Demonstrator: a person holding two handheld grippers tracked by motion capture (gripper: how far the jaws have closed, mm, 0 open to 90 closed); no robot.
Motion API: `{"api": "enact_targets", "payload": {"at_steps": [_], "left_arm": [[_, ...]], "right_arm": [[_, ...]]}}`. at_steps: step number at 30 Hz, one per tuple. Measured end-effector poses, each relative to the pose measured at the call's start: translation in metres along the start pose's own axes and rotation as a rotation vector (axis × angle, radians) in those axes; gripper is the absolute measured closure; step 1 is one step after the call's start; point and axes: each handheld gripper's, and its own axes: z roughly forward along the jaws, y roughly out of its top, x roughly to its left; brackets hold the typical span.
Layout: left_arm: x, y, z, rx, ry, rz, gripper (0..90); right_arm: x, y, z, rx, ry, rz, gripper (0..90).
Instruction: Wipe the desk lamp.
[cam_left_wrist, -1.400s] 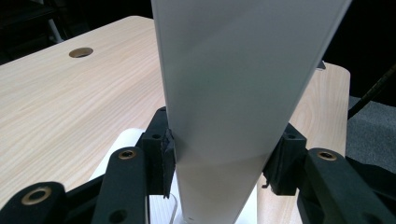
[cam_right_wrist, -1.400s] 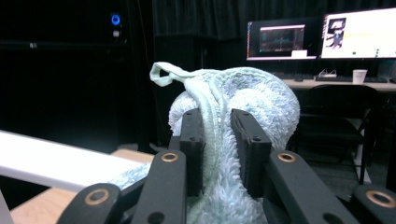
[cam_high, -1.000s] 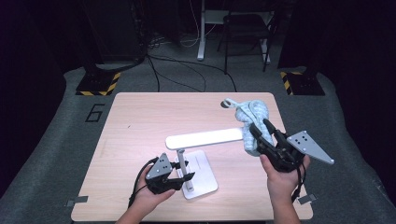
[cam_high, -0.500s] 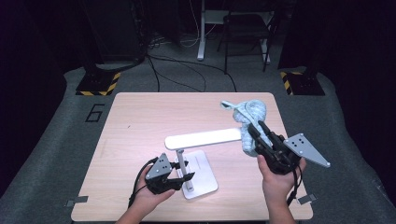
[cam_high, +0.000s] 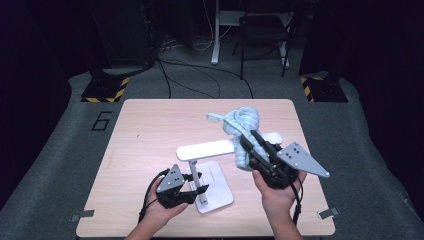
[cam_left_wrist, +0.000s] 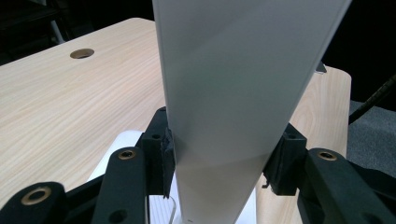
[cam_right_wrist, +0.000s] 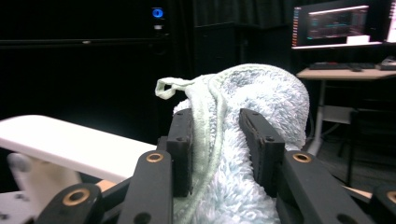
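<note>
High view: left gripper (cam_high: 192, 189) clamped on the upright post of a white desk lamp (cam_high: 212, 150) near the front of the counter (cam_high: 150, 130), likely to pin the base while the head gets wiped. Left gripper view: fingers (cam_left_wrist: 161, 158) partly closed, pressing both sides of the flat white post, base visible below. Right gripper (cam_high: 255, 145) closed on a pale blue towel (cam_high: 242, 125), having just been closing, with the cloth bunched between both fingers (cam_right_wrist: 180, 140). Held up off the counter, draped against the far end of the lamp head, presumably to rub that surface. Towel thick and fluffy, terry pile, a stitched hem running down the fold and a small hanging loop sticking out at the top. Soft and slack, so apt to sag or slip if pinched loosely.
</note>
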Motion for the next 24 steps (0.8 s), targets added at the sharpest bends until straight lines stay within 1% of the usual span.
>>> {"api": "enact_targets", "payload": {"at_steps": [1, 2, 3, 4, 5, 9, 11, 12, 13, 14, 15, 16, 18, 19, 21, 23, 24], "left_arm": [[0.0, 0.0, 0.0, -0.001, 0.001, -0.003, 52.4], [0.0, 0.0, 0.0, -0.001, 0.001, -0.004, 52.3], [0.0, 0.0, 0.0, -0.001, 0.001, -0.004, 52.4], [0.0, 0.0, 0.0, 0.0, 0.004, -0.002, 52.4], [0.0, 0.0, 0.0, 0.001, 0.006, 0.001, 52.4], [-0.002, 0.0, 0.001, -0.011, 0.018, -0.015, 52.4], [-0.002, 0.0, 0.001, -0.006, 0.016, -0.011, 52.4], [-0.003, 0.001, 0.001, -0.015, 0.016, -0.021, 52.4], [-0.003, 0.001, 0.001, -0.015, 0.016, -0.021, 52.4], [-0.003, 0.0, 0.002, -0.022, 0.028, -0.02, 52.4], [-0.003, 0.001, 0.001, -0.013, 0.015, -0.023, 52.5], [-0.003, 0.001, 0.001, -0.013, 0.015, -0.023, 52.4], [-0.003, 0.0, 0.002, -0.018, 0.024, -0.018, 52.5], [-0.003, 0.001, 0.001, -0.007, 0.019, -0.016, 52.5], [-0.003, 0.001, 0.002, -0.006, 0.018, -0.01, 52.4], [-0.003, 0.001, 0.001, -0.001, 0.018, -0.011, 52.4], [-0.003, 0.001, 0.001, 0.001, 0.019, -0.011, 52.4]], "right_arm": [[0.009, 0.002, 0.003, 0.0, 0.024, -0.009, 66.1], [0.014, 0.003, 0.006, -0.001, 0.037, -0.005, 66.1], [0.014, 0.003, 0.006, -0.001, 0.037, -0.005, 66.1], [0.023, 0.005, 0.01, 0.004, 0.061, -0.014, 66.1], [0.028, 0.006, 0.012, 0.005, 0.071, -0.018, 66.1], [0.047, 0.009, 0.02, 0.006, 0.126, -0.038, 66.1], [0.056, 0.011, 0.024, 0.003, 0.158, -0.046, 66.1], [0.061, 0.012, 0.025, 0.003, 0.171, -0.048, 66.1], [0.061, 0.012, 0.025, 0.003, 0.171, -0.048, 66.1], [0.071, 0.012, 0.029, 0.0, 0.197, -0.054, 66.1], [0.076, 0.013, 0.031, -0.005, 0.207, -0.062, 66.1], [0.08, 0.014, 0.033, -0.004, 0.219, -0.067, 66.0], [0.088, 0.015, 0.036, -0.006, 0.243, -0.067, 66.0], [0.092, 0.016, 0.037, -0.001, 0.252, -0.064, 65.9], [0.098, 0.018, 0.04, -0.002, 0.268, -0.071, 65.8], [0.103, 0.019, 0.042, -0.002, 0.283, -0.065, 65.6], [0.104, 0.019, 0.042, -0.005, 0.285, -0.075, 65.5]]}}
